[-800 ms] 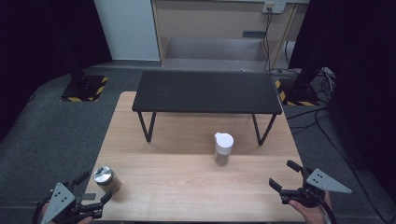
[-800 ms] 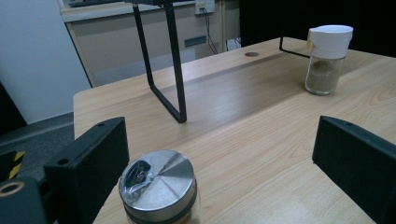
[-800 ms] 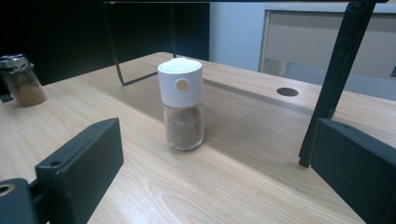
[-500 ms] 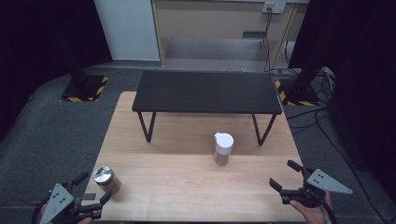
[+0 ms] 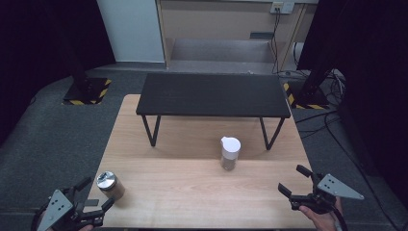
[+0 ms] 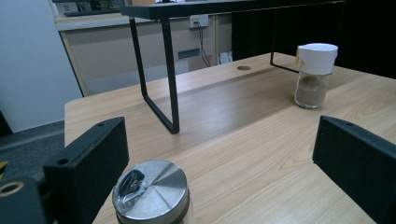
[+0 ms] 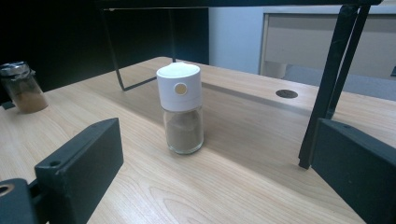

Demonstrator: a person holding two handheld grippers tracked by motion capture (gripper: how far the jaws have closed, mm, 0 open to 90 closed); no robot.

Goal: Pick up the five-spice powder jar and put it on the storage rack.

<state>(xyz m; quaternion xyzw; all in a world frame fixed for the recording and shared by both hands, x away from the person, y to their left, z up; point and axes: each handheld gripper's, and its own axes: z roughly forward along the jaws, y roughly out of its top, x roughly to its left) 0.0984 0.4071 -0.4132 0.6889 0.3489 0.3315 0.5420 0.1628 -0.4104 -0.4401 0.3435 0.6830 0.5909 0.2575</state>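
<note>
A glass jar with a silver lid (image 5: 110,185) (image 6: 150,192) (image 7: 22,87) stands near the front left corner of the wooden table (image 5: 192,192). My left gripper (image 5: 92,195) (image 6: 219,154) is open just behind that jar, its jaws on either side of it without touching. A spice jar with a white cap (image 5: 230,153) (image 6: 314,75) (image 7: 182,108) stands upright in the middle right of the table. At the front right edge my right gripper (image 5: 293,180) (image 7: 215,163) is open and faces the white-capped jar from a distance.
A low black metal shelf (image 5: 214,94) on thin legs stands across the far half of the table. Cables (image 5: 332,115) lie on the grey floor at right. A round hole (image 7: 286,94) sits in the tabletop under the shelf.
The left gripper has crept slightly forward around the silver-lidded jar. The right gripper has barely moved.
</note>
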